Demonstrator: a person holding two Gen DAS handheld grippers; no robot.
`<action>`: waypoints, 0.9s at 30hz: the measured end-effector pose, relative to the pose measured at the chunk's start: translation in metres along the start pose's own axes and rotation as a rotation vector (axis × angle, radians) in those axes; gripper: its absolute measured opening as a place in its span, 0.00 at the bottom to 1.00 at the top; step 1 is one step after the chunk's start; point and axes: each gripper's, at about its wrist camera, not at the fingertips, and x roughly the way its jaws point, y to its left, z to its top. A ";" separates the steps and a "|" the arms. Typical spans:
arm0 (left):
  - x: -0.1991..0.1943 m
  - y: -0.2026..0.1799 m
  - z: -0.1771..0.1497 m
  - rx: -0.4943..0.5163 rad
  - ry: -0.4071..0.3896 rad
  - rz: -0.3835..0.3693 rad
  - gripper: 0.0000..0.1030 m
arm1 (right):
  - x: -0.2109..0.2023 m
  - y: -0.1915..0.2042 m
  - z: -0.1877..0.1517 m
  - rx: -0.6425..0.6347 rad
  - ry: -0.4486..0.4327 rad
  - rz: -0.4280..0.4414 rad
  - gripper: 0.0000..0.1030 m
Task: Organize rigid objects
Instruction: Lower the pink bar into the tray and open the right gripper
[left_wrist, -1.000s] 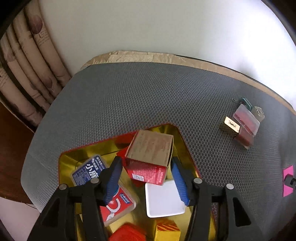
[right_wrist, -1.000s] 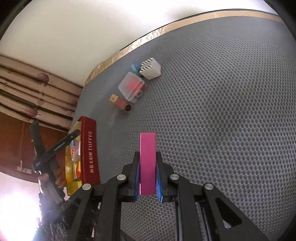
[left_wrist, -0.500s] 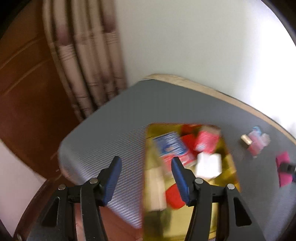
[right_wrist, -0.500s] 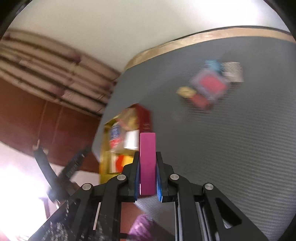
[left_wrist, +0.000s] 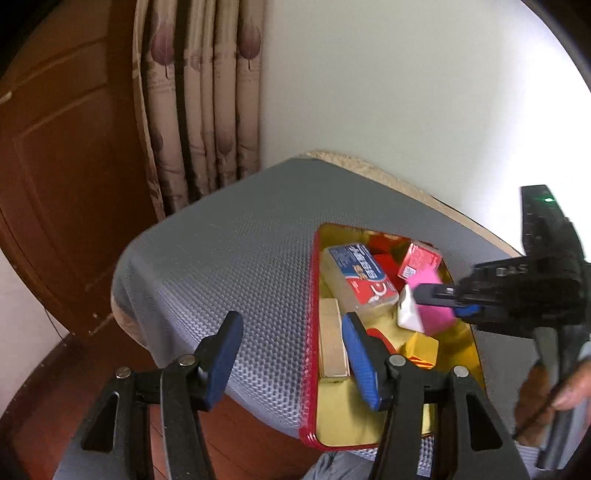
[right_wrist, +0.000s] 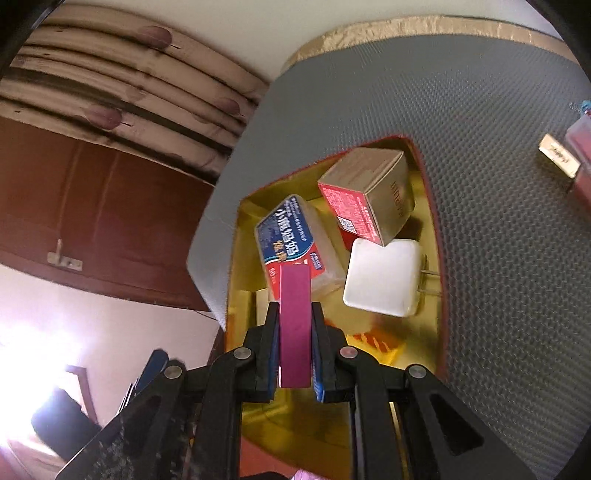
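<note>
- My right claw (right_wrist: 294, 334) clamps the pink block (right_wrist: 294, 325) on its narrow faces, so it stands on edge, ready to drop.
- It hangs over the gold tin (right_wrist: 428, 325), centre frame, above the toothpaste box (right_wrist: 291, 236) and white charger (right_wrist: 384, 282).
- My left claw (left_wrist: 291, 354) is half spread and empty, lower centre, straddling the tin's red rim (left_wrist: 309, 332), clear of the drop.
</note>
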 end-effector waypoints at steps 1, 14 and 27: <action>0.001 0.001 0.000 -0.006 0.006 -0.012 0.55 | 0.004 0.000 0.001 0.005 0.004 -0.009 0.13; 0.010 -0.002 -0.002 0.017 0.046 -0.032 0.55 | 0.035 0.032 0.009 -0.045 -0.036 -0.103 0.19; -0.005 -0.049 -0.011 0.126 0.123 -0.354 0.55 | -0.117 -0.113 -0.078 -0.146 -0.384 -0.801 0.60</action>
